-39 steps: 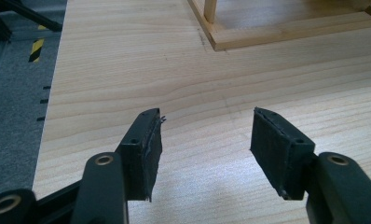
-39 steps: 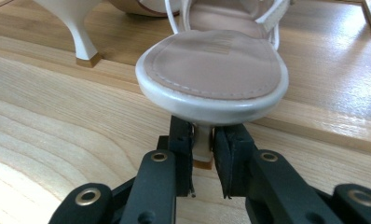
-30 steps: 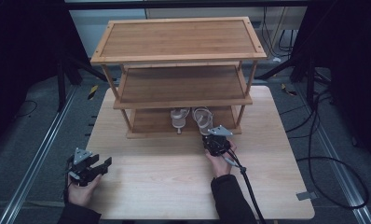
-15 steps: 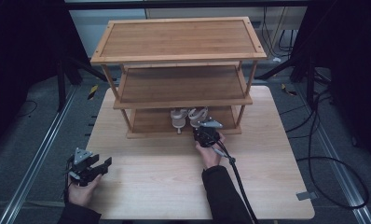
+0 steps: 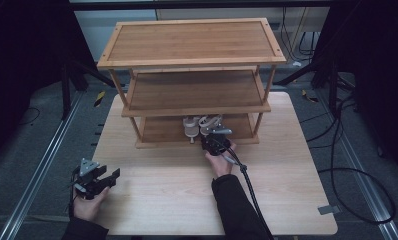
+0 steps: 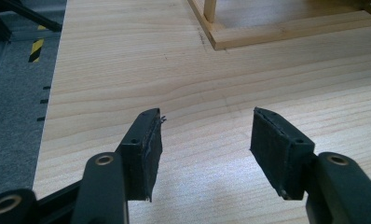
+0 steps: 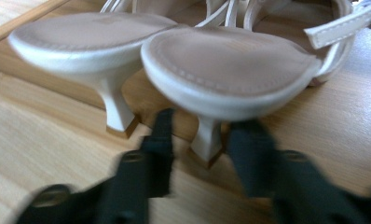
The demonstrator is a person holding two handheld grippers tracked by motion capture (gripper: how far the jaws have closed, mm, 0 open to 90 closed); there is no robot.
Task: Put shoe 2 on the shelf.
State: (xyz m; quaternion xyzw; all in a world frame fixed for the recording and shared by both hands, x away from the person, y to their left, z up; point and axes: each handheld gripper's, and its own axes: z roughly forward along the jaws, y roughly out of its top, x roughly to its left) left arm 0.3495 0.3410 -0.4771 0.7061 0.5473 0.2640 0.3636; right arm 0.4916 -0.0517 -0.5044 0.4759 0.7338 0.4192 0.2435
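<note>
Sandals: sitting at bottom shelf front edge.
Right gripper: jaws just been opening, straddling heel, released.
Left gripper: released, hovering over table.

You have a light wooden counter filling the lower middle of the high view, its grain running left to right. On its far half, in the centre of the frame, stands a three-tier wooden shelf with thin corner posts and low raised rims. Its top and middle tiers carry nothing. On its bottom tier, just right of centre, you see a pair of pale heeled sandals side by side, heels at the front edge; in the right gripper view both heels hang just past that edge, toward the counter. In the left gripper view, the shelf's front corner sits at the upper right.
</note>
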